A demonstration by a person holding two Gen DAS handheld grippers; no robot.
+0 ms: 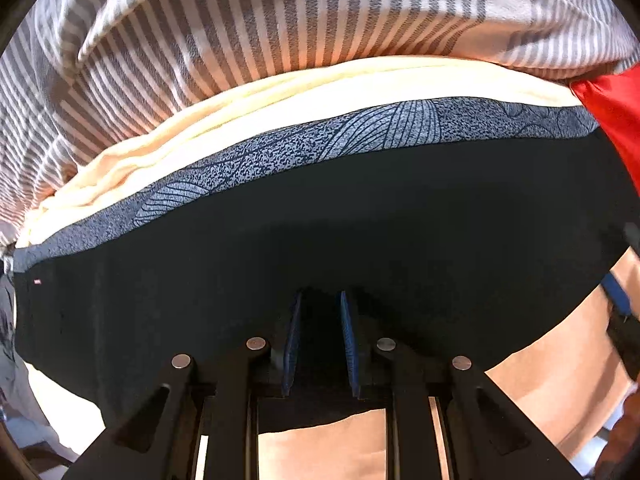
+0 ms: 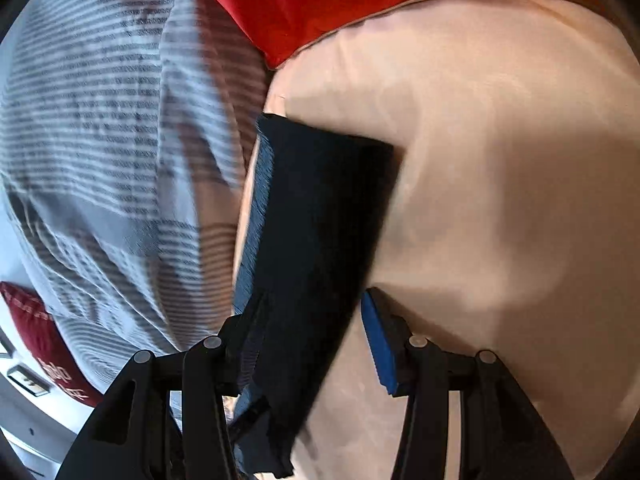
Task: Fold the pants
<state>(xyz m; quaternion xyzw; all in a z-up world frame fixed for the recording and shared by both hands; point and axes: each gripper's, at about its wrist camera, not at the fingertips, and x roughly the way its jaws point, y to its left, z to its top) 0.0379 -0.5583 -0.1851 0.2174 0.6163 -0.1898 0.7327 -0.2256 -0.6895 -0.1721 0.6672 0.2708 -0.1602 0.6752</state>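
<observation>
Mid-fold, carrying phase. Left hand-held gripper [image 1: 320, 320] points down and is clenched on the pants [image 1: 320, 232] — dark fabric pinched between its blue pads [image 1: 294, 340], the rest of the black panel spread out ahead of it. A grey leaf-print fabric band [image 1: 360, 128] runs along the panel's far edge; can't tell if it's part of the pants or another cloth underneath. Beyond that lie a cream cloth [image 1: 280, 92] and a striped blanket [image 1: 240, 20].

Right hand-held gripper [image 2: 308, 312]: jaws partly apart, a long strip of the pants [image 2: 320, 220] running through the gap. The right-side pad [image 2: 380, 348] stands clear of the fabric; the other finger is hidden behind it. So I read it as released or only loosely cradling, not a firm grip — blur makes it hard to be sure.

The pants lie over the peach sheet [image 2: 500, 160] of the bed, red pillow [image 2: 340, 0] at the far end.

Next move, my read: get the right jaws closed properly on that strip, then bring both held edges over together and lay them flush on the flat part, keeping tension even so the fold line stays straight. Risk: the loose side slips and the layer bunches.
</observation>
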